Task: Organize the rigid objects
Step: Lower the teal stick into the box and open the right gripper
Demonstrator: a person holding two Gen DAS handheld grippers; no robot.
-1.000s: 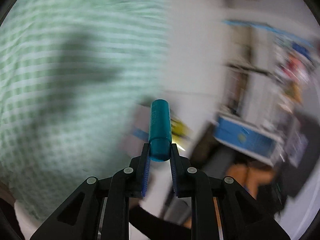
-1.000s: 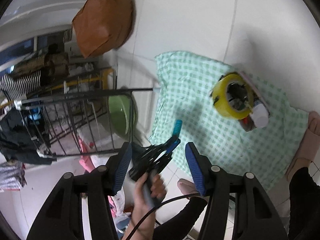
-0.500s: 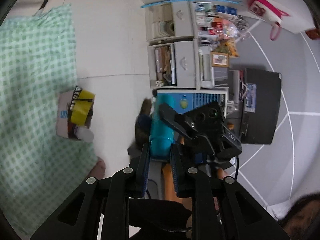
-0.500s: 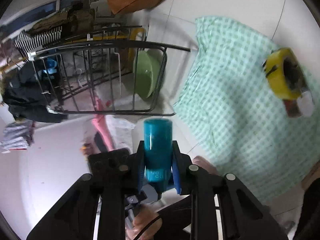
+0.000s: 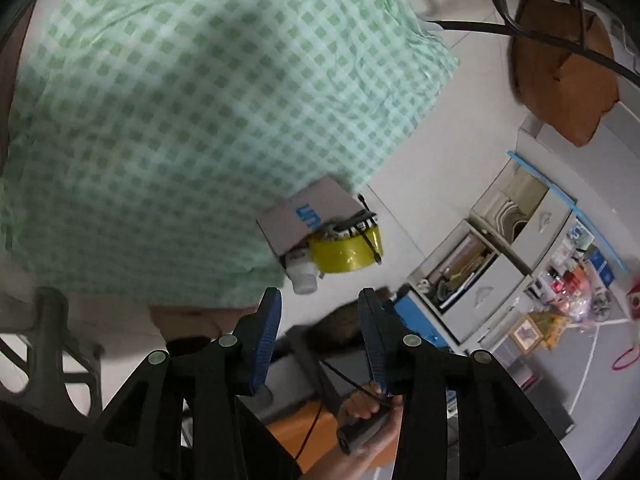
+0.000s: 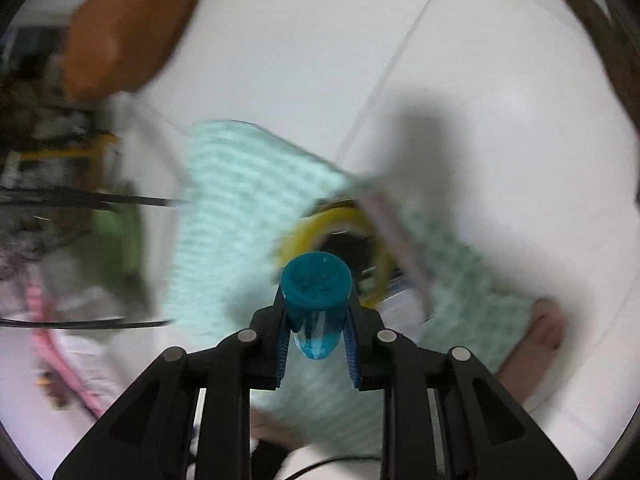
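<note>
A teal cylindrical bottle (image 6: 316, 300) is clamped between the blue pads of my right gripper (image 6: 317, 316), pointing steeply down over the green checked cloth (image 6: 240, 208). Just beyond it lies a yellow tape roll (image 6: 340, 220) beside a small cardboard box, all blurred. In the left wrist view my left gripper (image 5: 318, 312) has its jaws opening with nothing between them. Ahead of it the yellow tape roll (image 5: 346, 250), a small white bottle (image 5: 304, 276) and the grey cardboard box (image 5: 308, 212) sit at the edge of the checked cloth (image 5: 180, 100).
A brown cushion (image 6: 128, 28) lies on the white tile floor at the back. A black wire rack (image 6: 60, 200) with a green bowl stands left of the cloth. Grey drawer units (image 5: 500, 248) and a blue box lie to the right. A bare foot (image 6: 536, 344) rests by the cloth.
The teal bottle passed from my left gripper to my right gripper. My left jaws opened and swung away, rolling toward the cloth. My right gripper dropped toward the tape roll.
</note>
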